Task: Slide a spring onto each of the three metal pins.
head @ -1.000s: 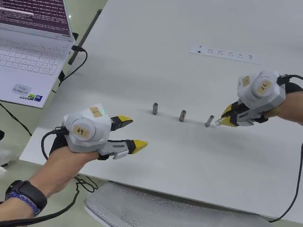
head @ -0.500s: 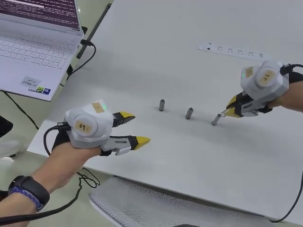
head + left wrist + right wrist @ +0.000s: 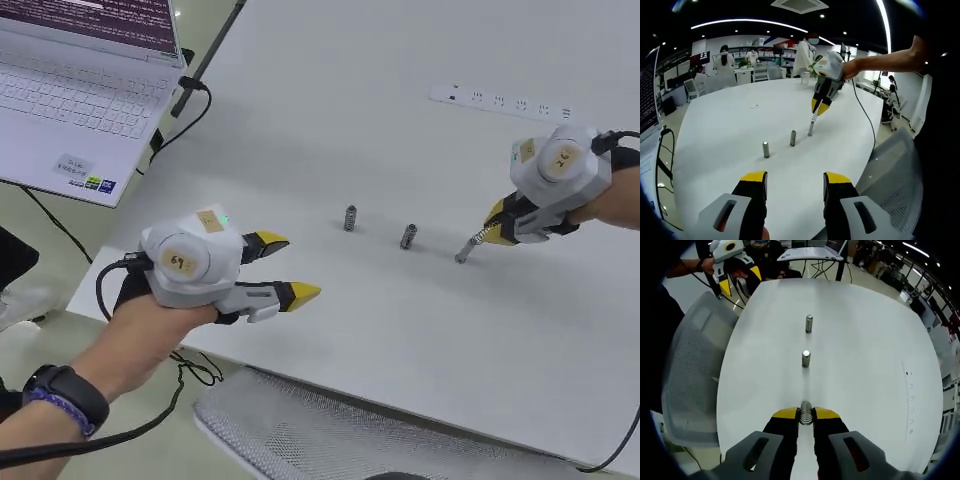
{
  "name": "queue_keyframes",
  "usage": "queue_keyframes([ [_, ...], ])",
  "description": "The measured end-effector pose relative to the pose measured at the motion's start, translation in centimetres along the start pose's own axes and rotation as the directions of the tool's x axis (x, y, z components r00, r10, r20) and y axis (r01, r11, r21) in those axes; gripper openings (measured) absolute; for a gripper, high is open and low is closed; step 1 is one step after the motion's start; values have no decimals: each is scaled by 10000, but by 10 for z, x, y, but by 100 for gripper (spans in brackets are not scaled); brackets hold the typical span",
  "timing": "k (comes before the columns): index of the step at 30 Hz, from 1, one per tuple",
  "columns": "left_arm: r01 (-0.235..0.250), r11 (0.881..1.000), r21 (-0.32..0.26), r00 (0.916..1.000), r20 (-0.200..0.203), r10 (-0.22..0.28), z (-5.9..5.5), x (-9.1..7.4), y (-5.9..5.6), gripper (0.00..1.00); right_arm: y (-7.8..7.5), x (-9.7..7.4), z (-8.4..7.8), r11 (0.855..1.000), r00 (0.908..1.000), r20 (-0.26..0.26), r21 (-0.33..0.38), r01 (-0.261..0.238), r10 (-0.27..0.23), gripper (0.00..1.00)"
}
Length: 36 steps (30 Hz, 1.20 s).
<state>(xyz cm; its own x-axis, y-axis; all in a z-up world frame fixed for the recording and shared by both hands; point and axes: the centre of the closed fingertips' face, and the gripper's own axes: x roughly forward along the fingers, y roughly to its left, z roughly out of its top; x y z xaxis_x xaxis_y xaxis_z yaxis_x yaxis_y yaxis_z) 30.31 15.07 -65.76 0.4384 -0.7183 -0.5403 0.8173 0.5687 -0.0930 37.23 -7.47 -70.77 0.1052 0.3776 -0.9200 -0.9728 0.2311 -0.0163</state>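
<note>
Near table (image 3: 330, 350) edge, left tool (image 3: 295, 265) spread; right tool (image 3: 497, 228) pinches spring (image 3: 479, 240) at pin (image 3: 462, 255)

We see three short metal pins in a row on a white table (image 3: 300, 130). The first pin (image 3: 350, 217) and second pin (image 3: 408, 236) stand upright, near each other, each seemingly wrapped in a grey coil. The third pin (image 3: 464, 252) leans towards the right gripper (image 3: 500, 230). A loose spring (image 3: 483, 236), thin and silvery, is pinched between that gripper's yellow-tipped jaws. Its free end meets the third pin's top; we cannot tell whether it is threaded on.
</note>
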Motion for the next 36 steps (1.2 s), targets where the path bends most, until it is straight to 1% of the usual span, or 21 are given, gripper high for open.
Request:
queue_keyframes([
  [10,-44,9999,-121,10000,-82,43,-4,0,2,39,0,7,-1,9998,9997,-117,-92,-192,191,8],
  [23,-57,9998,-166,9999,-159,55,-9,0,5,39,1,20,-7,9987,9982,-437,-309,-415,401,8],
  [27,-67,9998,-192,9998,-175,63,-10,0,5,39,-1,20,-4,9986,9982,-402,-276,-450,439,8],
  [36,-5,9998,-208,9998,-187,1,-9,2,4,38,1,20,-2,9971,9962,-643,-458,-614,584,8],
])
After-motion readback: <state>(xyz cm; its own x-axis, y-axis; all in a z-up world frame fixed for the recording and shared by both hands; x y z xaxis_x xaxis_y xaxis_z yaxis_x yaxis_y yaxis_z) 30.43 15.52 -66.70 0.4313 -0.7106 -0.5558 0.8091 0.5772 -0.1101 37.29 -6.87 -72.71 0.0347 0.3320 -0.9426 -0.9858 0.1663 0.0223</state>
